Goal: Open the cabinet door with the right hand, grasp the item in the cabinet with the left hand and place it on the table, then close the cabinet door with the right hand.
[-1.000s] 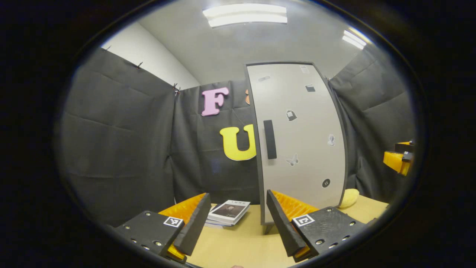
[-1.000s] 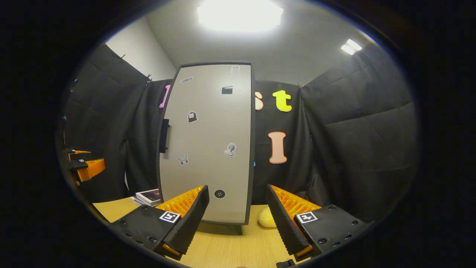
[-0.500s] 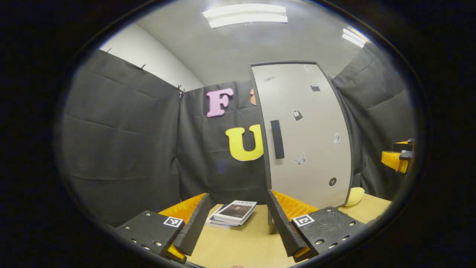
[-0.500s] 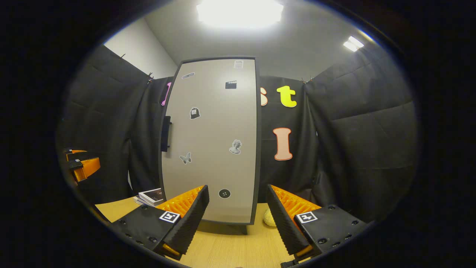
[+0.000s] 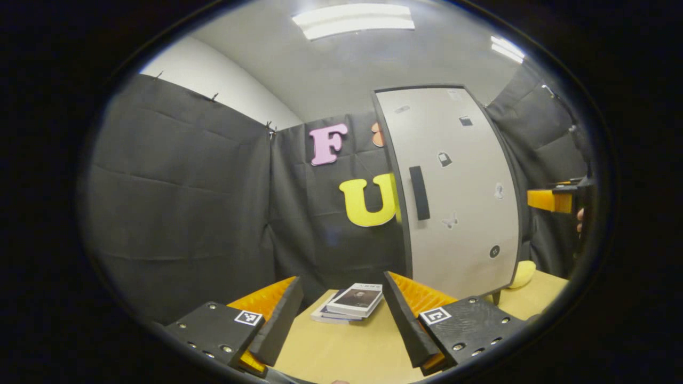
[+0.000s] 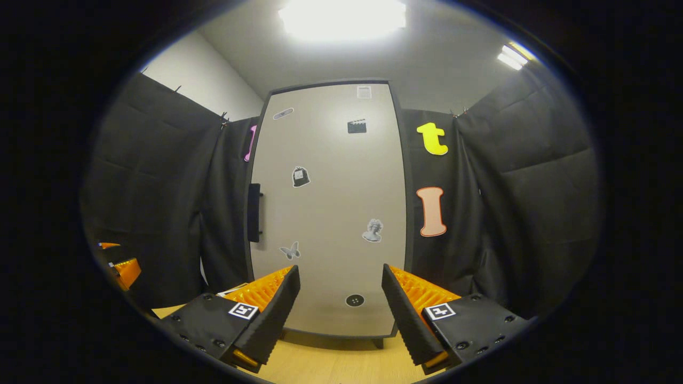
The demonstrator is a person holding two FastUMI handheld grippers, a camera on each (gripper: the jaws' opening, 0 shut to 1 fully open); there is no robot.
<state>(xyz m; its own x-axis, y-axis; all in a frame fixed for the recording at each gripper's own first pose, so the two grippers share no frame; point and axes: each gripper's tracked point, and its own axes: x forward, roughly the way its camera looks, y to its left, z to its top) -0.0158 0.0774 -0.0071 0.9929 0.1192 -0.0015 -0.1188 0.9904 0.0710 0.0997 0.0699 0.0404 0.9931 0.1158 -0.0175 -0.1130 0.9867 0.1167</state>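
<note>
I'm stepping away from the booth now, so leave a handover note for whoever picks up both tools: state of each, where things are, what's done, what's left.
Left tool: open, empty, above the table, near the stacked books.
Right tool: open, empty, facing the cabinet door.
Door looks shut; its handle sits on the door's left edge, untouched.
Done: nothing yet.
Left: right tool opens the door, left tool takes out the item and places it on the table, right tool closes the door.

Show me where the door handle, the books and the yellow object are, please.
Handle (image 5: pixel 419 192), left gripper view, middle of the dark vertical bar.
Books (image 5: pixel 356 300), left gripper view, cover of the top book in the stack.
Yellow object (image 5: pixel 524 273), left gripper view, its rounded part showing beside the cabinet's lower corner.
</note>
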